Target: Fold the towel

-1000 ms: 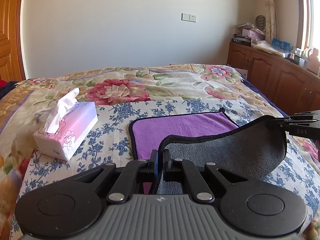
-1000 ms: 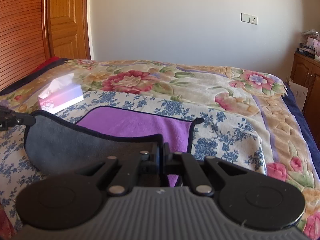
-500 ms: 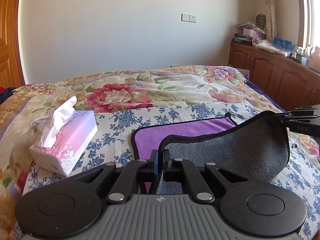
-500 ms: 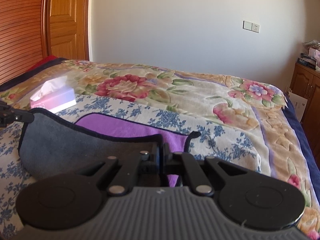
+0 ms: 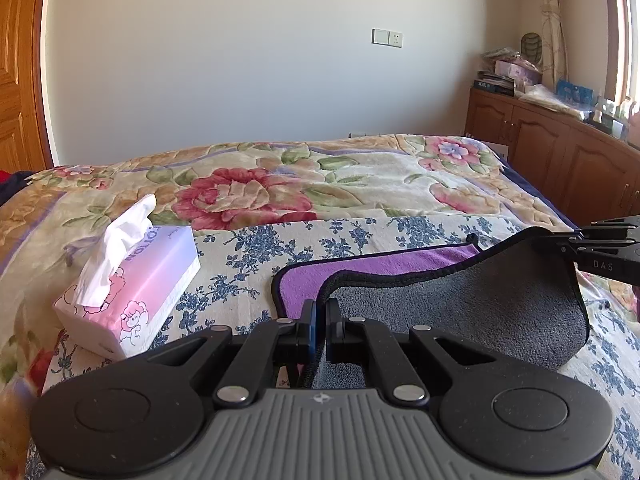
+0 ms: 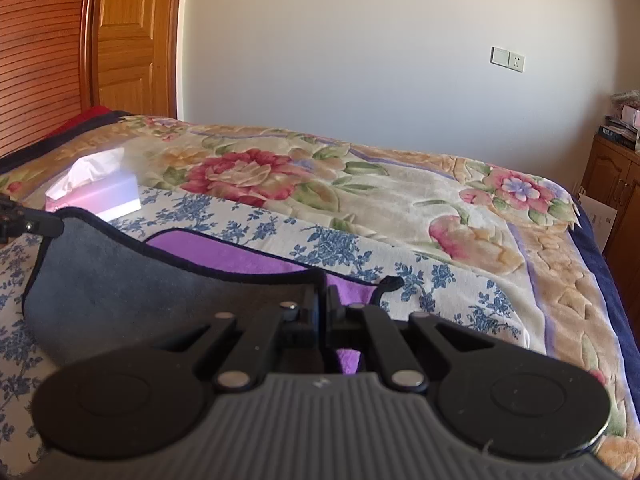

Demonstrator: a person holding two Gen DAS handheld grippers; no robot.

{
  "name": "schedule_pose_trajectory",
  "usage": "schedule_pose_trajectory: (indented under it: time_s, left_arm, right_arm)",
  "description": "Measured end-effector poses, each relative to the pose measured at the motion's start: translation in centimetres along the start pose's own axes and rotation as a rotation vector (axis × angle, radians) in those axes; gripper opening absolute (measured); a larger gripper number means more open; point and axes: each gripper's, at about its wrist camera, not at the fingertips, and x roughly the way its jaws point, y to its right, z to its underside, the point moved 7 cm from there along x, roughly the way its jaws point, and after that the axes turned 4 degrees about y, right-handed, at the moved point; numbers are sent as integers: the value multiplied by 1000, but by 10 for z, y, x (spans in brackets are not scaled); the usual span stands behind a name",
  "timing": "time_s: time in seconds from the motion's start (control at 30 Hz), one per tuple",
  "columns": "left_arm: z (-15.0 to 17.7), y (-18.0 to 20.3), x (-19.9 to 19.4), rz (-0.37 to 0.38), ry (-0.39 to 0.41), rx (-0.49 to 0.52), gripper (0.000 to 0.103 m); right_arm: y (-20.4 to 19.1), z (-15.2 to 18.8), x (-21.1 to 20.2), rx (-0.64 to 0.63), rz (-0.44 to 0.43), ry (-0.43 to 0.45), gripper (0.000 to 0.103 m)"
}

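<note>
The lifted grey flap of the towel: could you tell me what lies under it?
Beneath the grey flap the towel's purple face shows, lying on the blue-flowered sheet. The flap hides the rest.

Black claw [image 5: 319,334], grey ribbed base, silver screws.

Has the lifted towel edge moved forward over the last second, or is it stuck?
Yes. The towel's lifted grey edge has advanced toward the far hem: less purple face shows beyond it, and the blue-flowered sheet under it stayed put.
</note>
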Motion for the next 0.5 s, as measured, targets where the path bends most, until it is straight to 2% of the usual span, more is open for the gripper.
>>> schedule_pose_trajectory:
  time_s: [0.27,0.5]
  left_arm:
    - [-7,4,12,4,3,26,5]
    - [-11,-1,28,-16,1,-8,5]
  right_arm:
    - [5,-1,14,-13,10,-3,4]
    - [13,-3,26,5,16,1,4]
